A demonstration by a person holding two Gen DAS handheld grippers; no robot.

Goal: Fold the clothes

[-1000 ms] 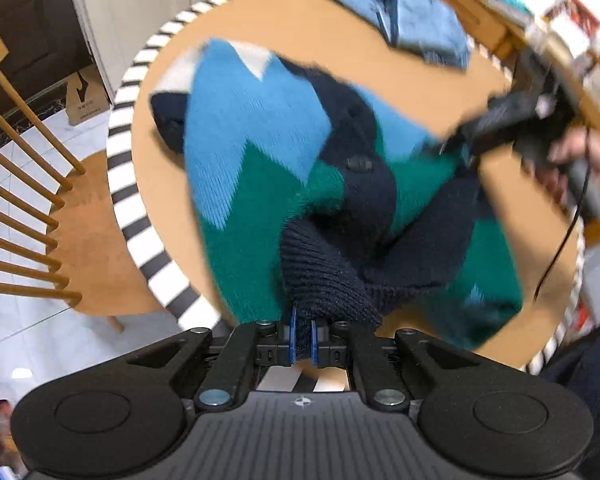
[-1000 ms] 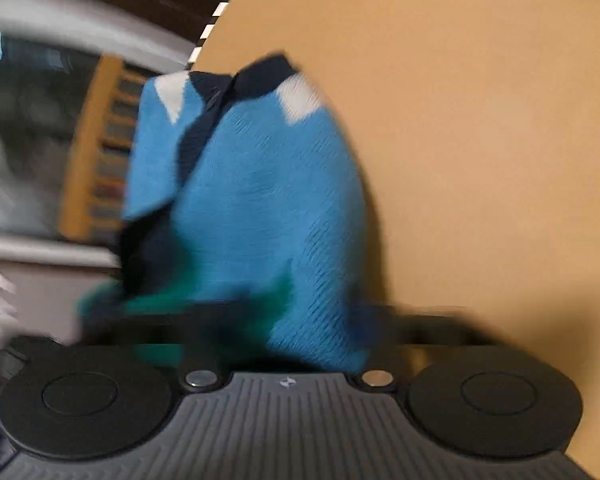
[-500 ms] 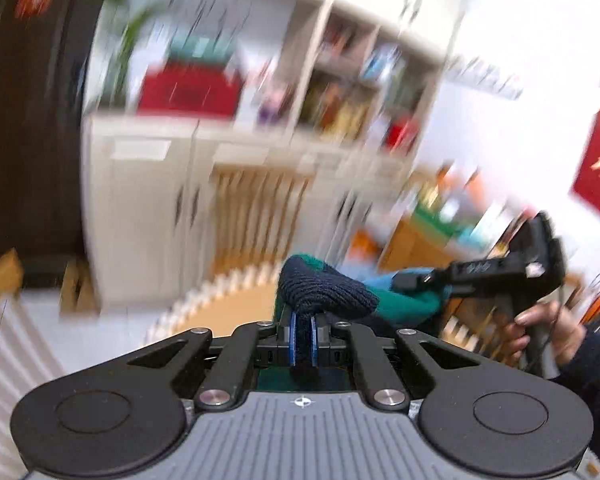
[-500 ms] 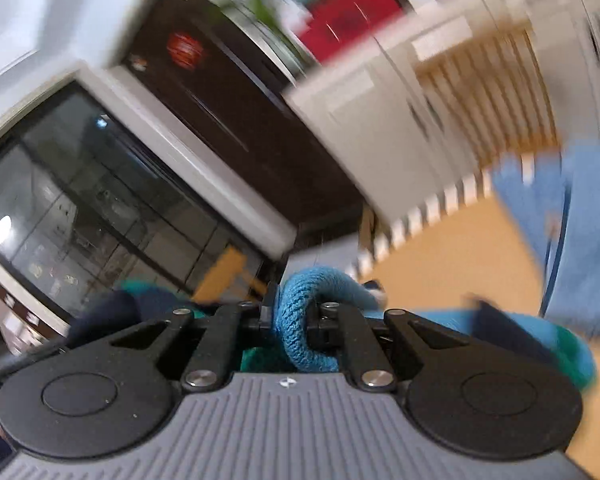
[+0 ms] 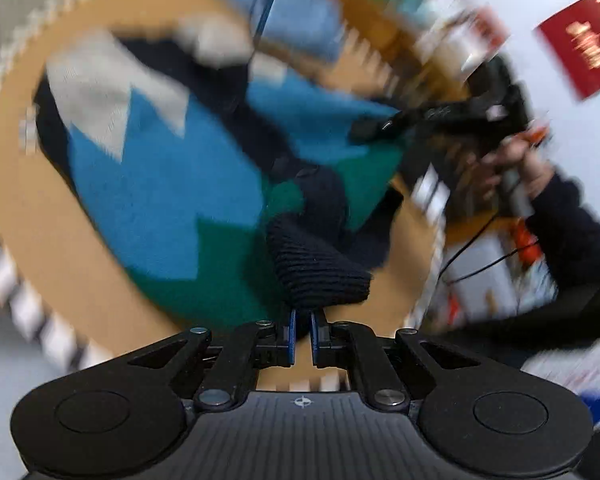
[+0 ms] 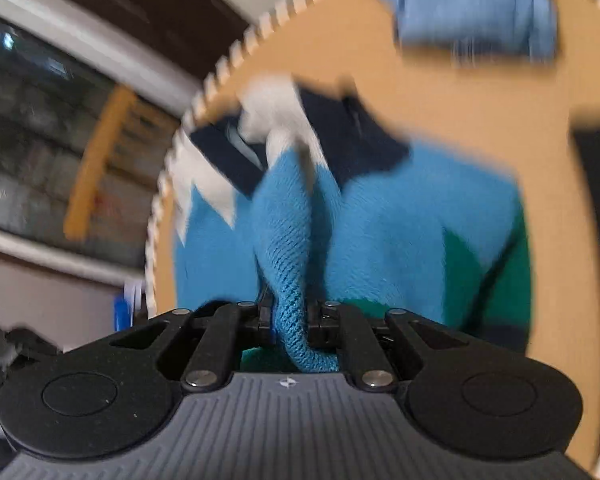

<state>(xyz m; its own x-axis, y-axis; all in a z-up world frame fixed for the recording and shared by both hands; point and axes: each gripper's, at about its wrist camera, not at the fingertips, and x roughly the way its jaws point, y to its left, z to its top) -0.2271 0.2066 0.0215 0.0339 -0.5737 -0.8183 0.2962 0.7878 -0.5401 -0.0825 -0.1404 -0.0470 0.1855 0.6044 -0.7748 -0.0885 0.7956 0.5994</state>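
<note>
While the sweater [image 5: 160, 184] spreads over the round table [image 5: 32, 216], its navy ribbed hem bunches right at my left gripper [image 5: 302, 330], whose jaws are pinched together on that dark fold. My right gripper [image 6: 292, 320] is clamped on a twist of the blue knit, which rises from the pads toward the collar on the far side of the table.

The left wrist view shows what the right one cannot: my right hand [image 5: 516, 168] on its handle, off the table's right edge, with the gripper reaching in over the green and blue panel. The right wrist view alone shows the white and navy collar close to the table's striped rim [image 6: 220, 68].

A pale blue garment [image 6: 476, 4] lies at the far edge of the table, apart from the sweater. Bare tabletop runs between them and to the right of the sweater.
</note>
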